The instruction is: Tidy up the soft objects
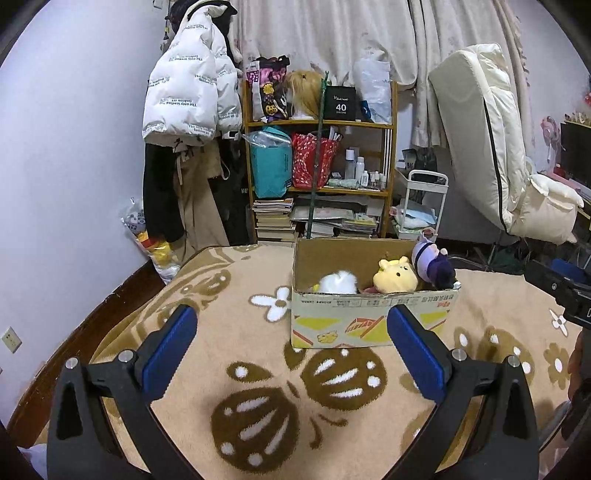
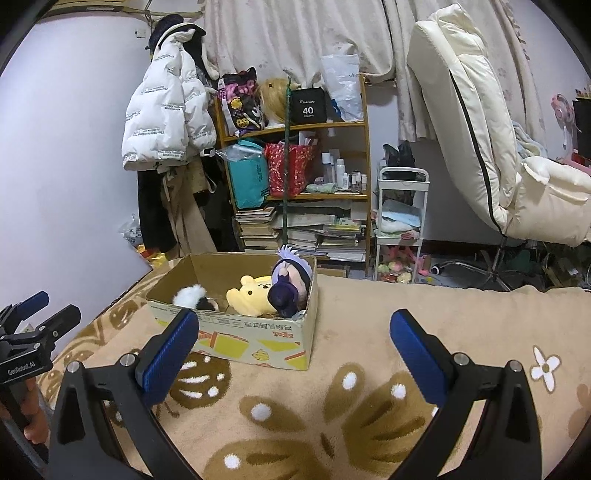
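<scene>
White puffer jacket (image 1: 184, 81), cluttered wooden shelf (image 1: 369, 124), patterned blanket (image 2: 406, 306), curtain (image 1: 332, 29)

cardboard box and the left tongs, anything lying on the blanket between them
Nothing. In the left wrist view, only bare tan flower-patterned blanket lies between the open left tongs and the printed cardboard box of plush toys.

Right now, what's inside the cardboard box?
Inside the cardboard box: a yellow bear plush, a white-and-black plush to its left, and a dark purple doll against the right wall. Anything beneath them, and the box floor, is hidden.
</scene>
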Demonstrator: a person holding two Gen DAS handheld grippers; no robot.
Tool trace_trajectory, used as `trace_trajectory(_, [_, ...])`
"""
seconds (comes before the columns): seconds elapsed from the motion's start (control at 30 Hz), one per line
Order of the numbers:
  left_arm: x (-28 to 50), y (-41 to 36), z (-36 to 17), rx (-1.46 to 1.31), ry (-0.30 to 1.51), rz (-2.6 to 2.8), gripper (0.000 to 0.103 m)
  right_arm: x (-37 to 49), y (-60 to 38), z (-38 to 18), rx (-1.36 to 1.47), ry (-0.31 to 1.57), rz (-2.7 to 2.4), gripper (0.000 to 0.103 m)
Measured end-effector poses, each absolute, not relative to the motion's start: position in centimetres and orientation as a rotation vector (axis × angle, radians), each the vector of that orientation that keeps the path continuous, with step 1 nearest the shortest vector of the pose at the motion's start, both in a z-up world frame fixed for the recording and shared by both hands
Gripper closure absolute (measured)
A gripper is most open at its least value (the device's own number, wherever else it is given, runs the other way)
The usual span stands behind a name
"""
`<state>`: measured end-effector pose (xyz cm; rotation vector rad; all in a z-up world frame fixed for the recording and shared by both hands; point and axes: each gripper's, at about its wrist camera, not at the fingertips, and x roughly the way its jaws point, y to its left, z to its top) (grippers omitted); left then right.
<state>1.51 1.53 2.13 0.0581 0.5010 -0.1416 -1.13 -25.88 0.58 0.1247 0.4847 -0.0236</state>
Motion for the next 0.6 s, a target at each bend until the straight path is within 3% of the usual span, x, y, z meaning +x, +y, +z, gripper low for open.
trace_trajectory(0.6, [1.86,1.14,1.45,0.087,0.512,-0.123,0.001,-0.98,-26.03,0.4,0.123,0.486,-0.024,0.0])
